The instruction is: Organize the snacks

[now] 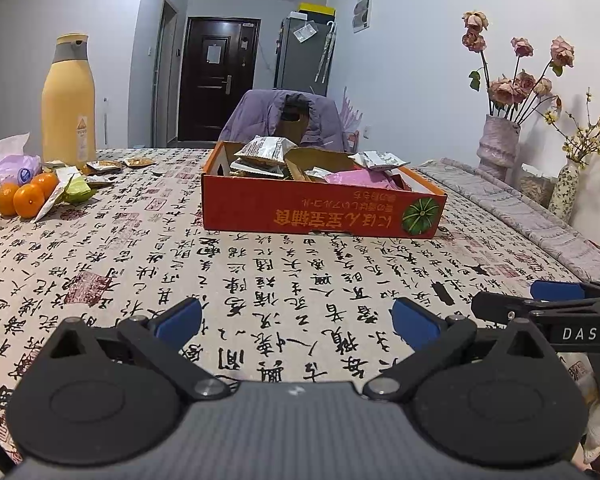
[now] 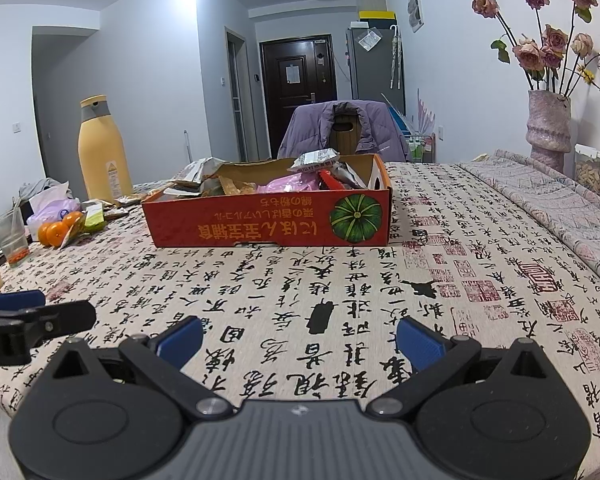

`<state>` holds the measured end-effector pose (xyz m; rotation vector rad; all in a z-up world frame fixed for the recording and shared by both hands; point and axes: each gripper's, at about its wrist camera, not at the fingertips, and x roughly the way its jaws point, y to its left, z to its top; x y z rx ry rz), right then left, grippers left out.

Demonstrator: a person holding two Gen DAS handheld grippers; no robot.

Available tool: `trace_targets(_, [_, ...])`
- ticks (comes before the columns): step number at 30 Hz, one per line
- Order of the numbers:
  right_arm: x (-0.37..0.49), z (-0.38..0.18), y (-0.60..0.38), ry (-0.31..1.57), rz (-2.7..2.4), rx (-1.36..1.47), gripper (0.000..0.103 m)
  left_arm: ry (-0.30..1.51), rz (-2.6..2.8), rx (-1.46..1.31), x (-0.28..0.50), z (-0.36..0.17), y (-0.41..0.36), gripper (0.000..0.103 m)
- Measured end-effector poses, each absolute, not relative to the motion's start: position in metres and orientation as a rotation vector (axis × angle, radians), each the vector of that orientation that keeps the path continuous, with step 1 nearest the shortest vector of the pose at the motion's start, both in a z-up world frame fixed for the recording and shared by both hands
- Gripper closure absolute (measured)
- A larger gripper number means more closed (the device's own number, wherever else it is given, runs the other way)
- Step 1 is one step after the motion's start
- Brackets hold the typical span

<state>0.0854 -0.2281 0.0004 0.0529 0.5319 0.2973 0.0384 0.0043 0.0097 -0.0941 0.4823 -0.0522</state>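
Snack box: one red cardboard box with a green pumpkin printed on its side point(image 1: 320, 210), mid-counter, ahead of both hand-held grippers and well apart from them.
Packets in box: silver foil snack packets point(image 1: 266, 148) and one pink plastic bag point(image 2: 288, 183), heaped above the rim; exact count cannot be told.
Loose packets: several small brown and silver snack packets point(image 1: 104, 166) on the counter left of the box, near the bottle.
Oranges: three small round oranges point(image 1: 28, 198), clustered at the left edge, touching one another.
Bottle: one tall yellow plastic bottle with a grey collar point(image 1: 68, 100), upright behind the oranges.
Left hand-held gripper point(image 1: 296, 322): blue-padded fingers spread wide, holding nothing, above the calligraphy-print tablecloth on the counter point(image 1: 260, 280).
Right hand-held gripper point(image 2: 298, 338): likewise wide apart, empty.
Vase: one pink textured vase of dried roses point(image 2: 548, 128), at the right.
Hidden: box interior mostly screened by its near wall; a clear glass point(image 2: 10, 234) is only in the right wrist view.
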Motion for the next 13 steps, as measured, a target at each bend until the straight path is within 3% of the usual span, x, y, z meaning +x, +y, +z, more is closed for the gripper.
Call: trace_targets(13, [0.0801,-0.0013,-0.2263,0.534,0.304,0.052,0.0,0.469,-0.05,-0.086,0.0346,0.0126,0.0034,0.0])
